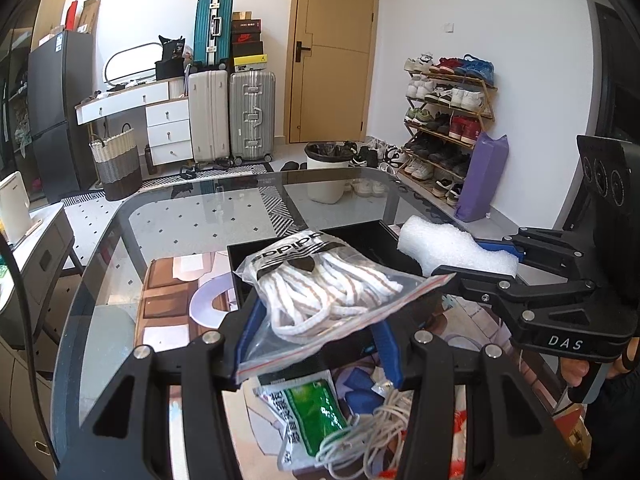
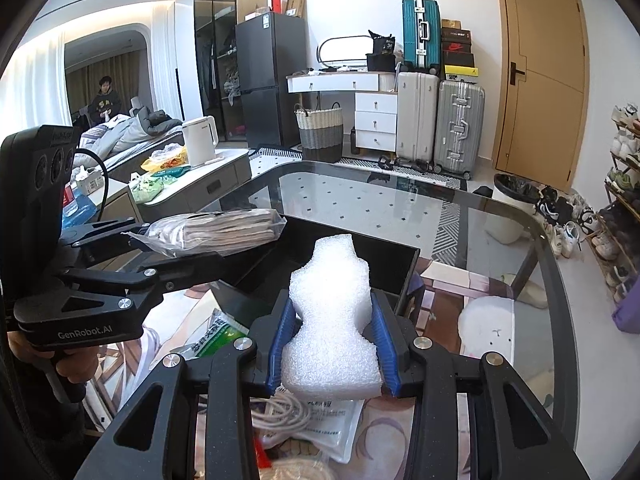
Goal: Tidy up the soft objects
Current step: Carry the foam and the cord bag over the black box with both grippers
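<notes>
My left gripper [image 1: 316, 320] is shut on a clear zip bag of white laces [image 1: 324, 292] and holds it over the black box [image 1: 368, 236]. My right gripper [image 2: 334, 340] is shut on a white foam piece [image 2: 332, 320], held upright at the near edge of the black box [image 2: 384, 256]. In the left wrist view the foam piece [image 1: 452, 250] and right gripper [image 1: 488, 264] are to the right of the box. In the right wrist view the bag of laces [image 2: 216, 232] and left gripper [image 2: 168, 256] are at the left.
A green packet [image 1: 312, 412] and a coil of white cord [image 1: 372, 432] lie on the glass table [image 1: 192, 216] below my grippers. A white packet [image 2: 336, 428] lies under the foam. A cabinet with a kettle [image 2: 200, 140] stands to the left.
</notes>
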Demonstrator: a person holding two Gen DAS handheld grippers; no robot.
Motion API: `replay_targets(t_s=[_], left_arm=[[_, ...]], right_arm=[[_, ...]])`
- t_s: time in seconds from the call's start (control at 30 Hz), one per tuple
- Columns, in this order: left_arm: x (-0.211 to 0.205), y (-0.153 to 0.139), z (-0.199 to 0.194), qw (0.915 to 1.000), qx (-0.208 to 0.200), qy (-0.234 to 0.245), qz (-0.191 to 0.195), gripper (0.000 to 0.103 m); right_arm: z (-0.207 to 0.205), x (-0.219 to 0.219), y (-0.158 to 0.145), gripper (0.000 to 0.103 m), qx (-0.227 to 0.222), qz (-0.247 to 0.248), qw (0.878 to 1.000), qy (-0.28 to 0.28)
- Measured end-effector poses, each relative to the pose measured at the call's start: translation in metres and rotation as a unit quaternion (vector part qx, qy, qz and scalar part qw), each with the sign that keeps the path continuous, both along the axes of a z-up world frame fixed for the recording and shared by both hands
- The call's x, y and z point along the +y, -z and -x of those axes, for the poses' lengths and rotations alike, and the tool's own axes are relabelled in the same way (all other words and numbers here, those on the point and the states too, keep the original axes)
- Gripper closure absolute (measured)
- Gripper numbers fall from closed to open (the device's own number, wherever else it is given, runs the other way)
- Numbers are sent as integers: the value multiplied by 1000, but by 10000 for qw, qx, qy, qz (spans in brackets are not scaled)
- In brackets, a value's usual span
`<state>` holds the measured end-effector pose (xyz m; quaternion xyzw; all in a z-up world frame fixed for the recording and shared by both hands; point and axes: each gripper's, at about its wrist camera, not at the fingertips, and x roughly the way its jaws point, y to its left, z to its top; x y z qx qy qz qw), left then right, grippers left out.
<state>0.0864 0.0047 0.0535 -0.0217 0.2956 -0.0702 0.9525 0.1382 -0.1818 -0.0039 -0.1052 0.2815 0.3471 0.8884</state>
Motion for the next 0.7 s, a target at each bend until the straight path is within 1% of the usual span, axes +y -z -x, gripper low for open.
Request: replay_targets(t_s=[0.27,0.7], left_arm=[[0,3,-25,9999,113,-5,7,54],[-3,14,-49,9994,325,108,-55,54]], right_arm=[[-27,12,0,64,142,100,9998,-15],[-61,31,14,64,348,245,9990,-142]])
